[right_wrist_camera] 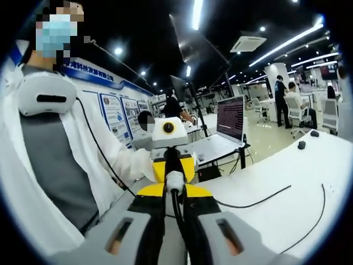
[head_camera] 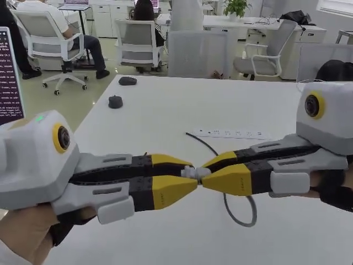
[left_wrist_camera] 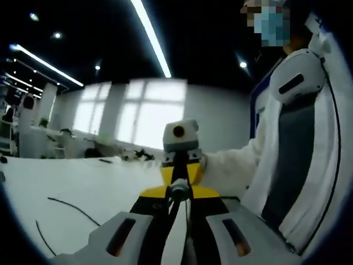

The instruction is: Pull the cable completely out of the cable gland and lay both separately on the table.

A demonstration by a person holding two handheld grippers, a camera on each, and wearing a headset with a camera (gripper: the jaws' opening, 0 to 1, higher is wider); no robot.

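Open-plan office with a lab feel, broad white worktable near, swivel chairs and seated people far left, desks and potted plant far right, power strip, laptop showing text, wall posters, ceiling strip lights

- left gripper: yellow tips, black middle, pale grey body.
- right gripper: same yellow, black and grey.
- cable gland: seemingly whitish grey, too small to be sure.
- cable: dark grey.
- table: plain white.
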